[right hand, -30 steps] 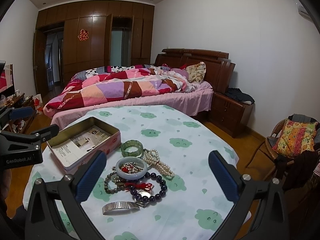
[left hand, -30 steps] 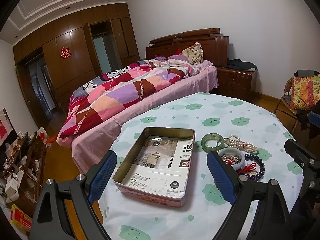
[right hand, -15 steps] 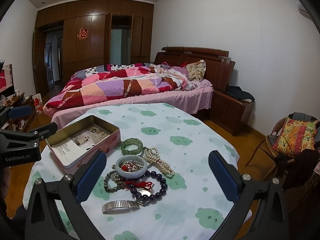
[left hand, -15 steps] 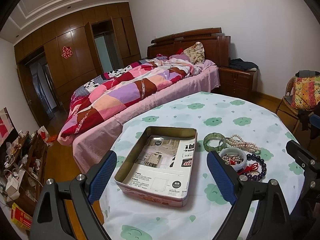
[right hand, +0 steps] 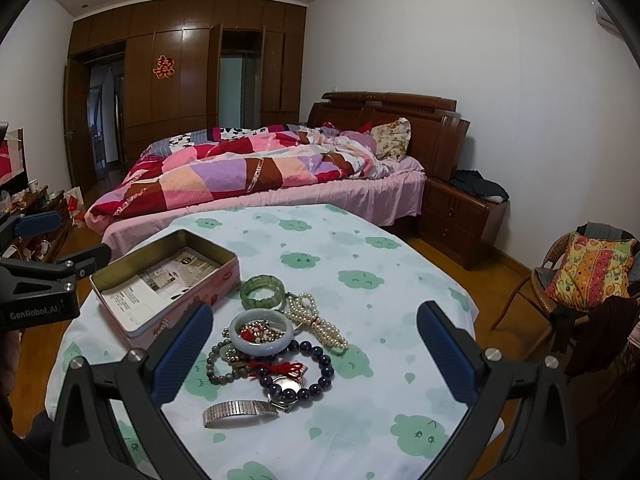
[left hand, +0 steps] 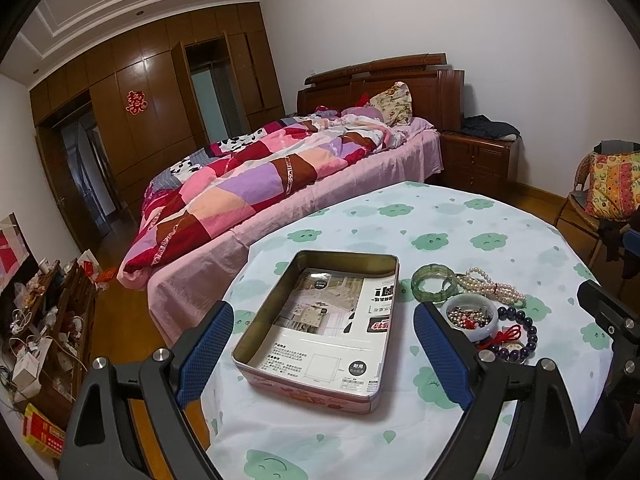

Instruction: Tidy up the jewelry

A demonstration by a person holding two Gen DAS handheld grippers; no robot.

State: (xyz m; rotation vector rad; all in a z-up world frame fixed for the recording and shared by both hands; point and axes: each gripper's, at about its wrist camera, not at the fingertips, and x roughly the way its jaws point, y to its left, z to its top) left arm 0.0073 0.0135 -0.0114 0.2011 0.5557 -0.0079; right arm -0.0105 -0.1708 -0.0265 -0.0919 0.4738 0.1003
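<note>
A home bedroom: a bed (right hand: 256, 176) with a patchwork quilt (left hand: 256, 184), wooden wardrobes (right hand: 180, 80), a nightstand (left hand: 476, 160).

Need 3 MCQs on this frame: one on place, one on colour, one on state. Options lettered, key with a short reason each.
1. Where does the green bangle lie?
A. inside the tin
B. on the tablecloth beside the tin
C. on the bed

2. What colour are the gripper pads?
A. blue
B. red
C. yellow

3. What does the tin hold?
A. the pearl necklace
B. the watch
C. only a printed paper sheet, no jewelry

Key:
1 B, it lies on the tablecloth just off the tin's corner.
2 A, both pads in each wrist view are blue.
3 C, the pearl necklace and the watch lie outside on the cloth. The left gripper and right gripper are open and hold nothing.
</note>
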